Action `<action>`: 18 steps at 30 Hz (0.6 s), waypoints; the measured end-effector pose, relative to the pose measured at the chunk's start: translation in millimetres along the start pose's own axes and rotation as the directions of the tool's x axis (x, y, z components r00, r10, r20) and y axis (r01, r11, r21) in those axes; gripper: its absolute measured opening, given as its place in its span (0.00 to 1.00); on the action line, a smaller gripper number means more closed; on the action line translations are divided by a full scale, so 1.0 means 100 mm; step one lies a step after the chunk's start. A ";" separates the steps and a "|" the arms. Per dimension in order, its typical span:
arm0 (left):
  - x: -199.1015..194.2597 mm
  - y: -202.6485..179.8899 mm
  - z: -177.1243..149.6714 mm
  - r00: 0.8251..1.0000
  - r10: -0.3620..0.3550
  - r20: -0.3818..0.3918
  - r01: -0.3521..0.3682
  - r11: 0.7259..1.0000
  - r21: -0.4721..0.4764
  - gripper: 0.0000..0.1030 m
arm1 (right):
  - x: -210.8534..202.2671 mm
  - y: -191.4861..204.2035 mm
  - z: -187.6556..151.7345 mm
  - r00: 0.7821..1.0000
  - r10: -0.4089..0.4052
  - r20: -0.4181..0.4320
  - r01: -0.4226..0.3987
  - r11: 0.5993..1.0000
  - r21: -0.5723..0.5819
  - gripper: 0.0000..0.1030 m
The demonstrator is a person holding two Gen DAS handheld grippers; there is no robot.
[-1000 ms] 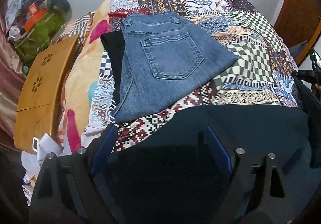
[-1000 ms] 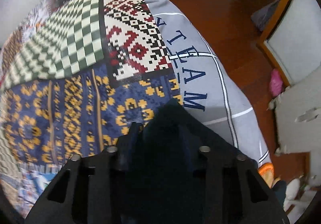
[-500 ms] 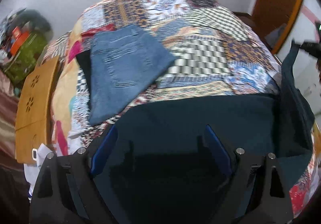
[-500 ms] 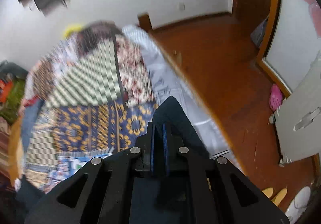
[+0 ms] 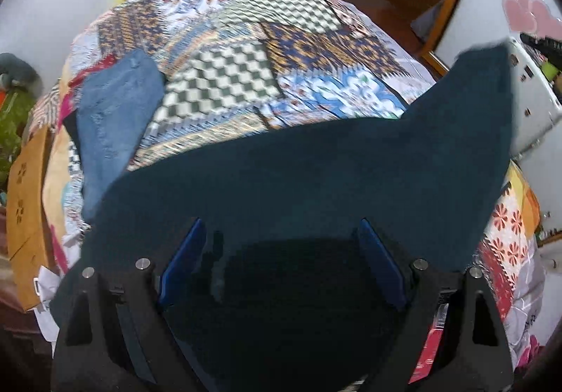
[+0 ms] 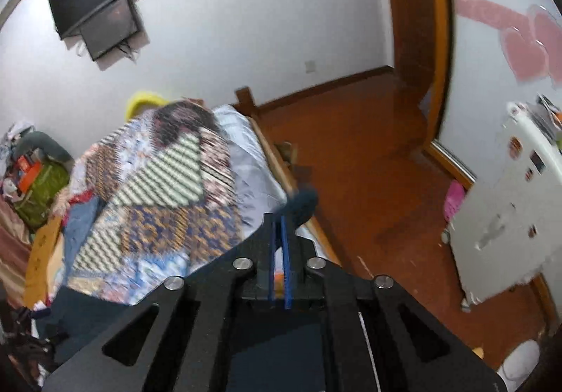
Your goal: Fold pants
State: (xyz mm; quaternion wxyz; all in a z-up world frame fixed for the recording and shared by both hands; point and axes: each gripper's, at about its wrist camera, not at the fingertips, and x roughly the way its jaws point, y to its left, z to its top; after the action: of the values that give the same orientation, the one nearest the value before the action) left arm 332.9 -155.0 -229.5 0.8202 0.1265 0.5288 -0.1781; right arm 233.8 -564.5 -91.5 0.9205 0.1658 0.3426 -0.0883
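Observation:
Dark navy pants (image 5: 316, 174) hang spread across the near side of the bed, lifted at the right corner. My left gripper (image 5: 281, 234) stands with its blue pads (image 5: 186, 251) wide apart, the dark cloth draped between and over them; a grip does not show. My right gripper (image 6: 279, 220) is shut on a corner of the navy pants (image 6: 304, 204) and holds it high above the bed edge. Folded blue jeans (image 5: 112, 111) lie on the patchwork quilt (image 5: 246, 51) at the left; they also show in the right wrist view (image 6: 82, 216).
A wooden board (image 5: 28, 191) leans by the bed's left side. A white fridge (image 6: 509, 216) stands at the right, a wooden door frame (image 6: 418, 40) behind it. The wood floor (image 6: 368, 163) runs beside the bed. A TV (image 6: 102, 5) hangs on the wall.
My right gripper has shut on the navy corner and lifted it up and away from the bed. My left gripper has risen too, pulling the dark pants up with it.

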 end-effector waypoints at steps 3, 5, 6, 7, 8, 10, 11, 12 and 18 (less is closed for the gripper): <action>0.05 -0.13 -0.05 1.000 -0.006 -0.012 0.006 1.000 0.017 0.86 | 0.00 -0.33 -0.29 0.999 0.027 -0.042 -0.022 0.993 0.112 0.02; 0.06 -0.17 -0.09 1.000 -0.008 -0.015 0.008 1.000 0.020 0.86 | -0.01 -0.48 -0.52 0.997 0.000 -0.078 0.009 0.992 0.126 0.02; 0.06 -0.18 -0.10 1.000 -0.006 -0.009 0.006 1.000 0.017 0.86 | -0.04 -0.48 -0.59 0.996 -0.013 -0.091 0.024 0.993 0.117 0.02; 0.05 -0.18 -0.11 1.000 -0.003 0.000 0.003 1.000 0.013 0.86 | -0.06 -0.50 -0.68 0.994 -0.023 -0.109 0.035 0.994 0.107 0.02; 0.03 -0.17 -0.11 1.000 -0.001 0.013 0.001 1.000 0.004 0.86 | -0.08 -0.50 -0.75 0.992 -0.034 -0.125 0.046 0.994 0.095 0.02; -0.03 -0.12 -0.11 0.999 0.001 0.042 0.000 1.000 -0.025 0.86 | -0.13 -0.47 -0.81 0.990 -0.053 -0.130 0.063 0.996 0.069 0.02; -0.07 -0.08 -0.11 0.998 0.005 0.061 -0.002 0.999 -0.044 0.86 | -0.18 -0.43 -0.83 0.990 -0.062 -0.130 0.069 0.997 0.046 0.02; -0.13 -0.03 -0.10 0.996 0.012 0.088 -0.007 0.998 -0.066 0.86 | -0.21 -0.40 -0.82 0.990 -0.066 -0.127 0.070 0.997 0.032 0.02; -0.65 0.40 -0.14 0.954 0.125 0.272 -0.083 0.983 -0.161 0.86 | -0.37 0.21 -0.67 0.998 -0.003 -0.067 -0.004 0.995 -0.096 0.07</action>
State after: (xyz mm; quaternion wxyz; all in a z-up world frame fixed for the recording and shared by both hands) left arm 313.7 -102.5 -175.4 0.9022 0.0668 0.4114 -0.1111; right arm 171.3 -518.8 -109.9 0.9155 0.1244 0.3769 -0.0660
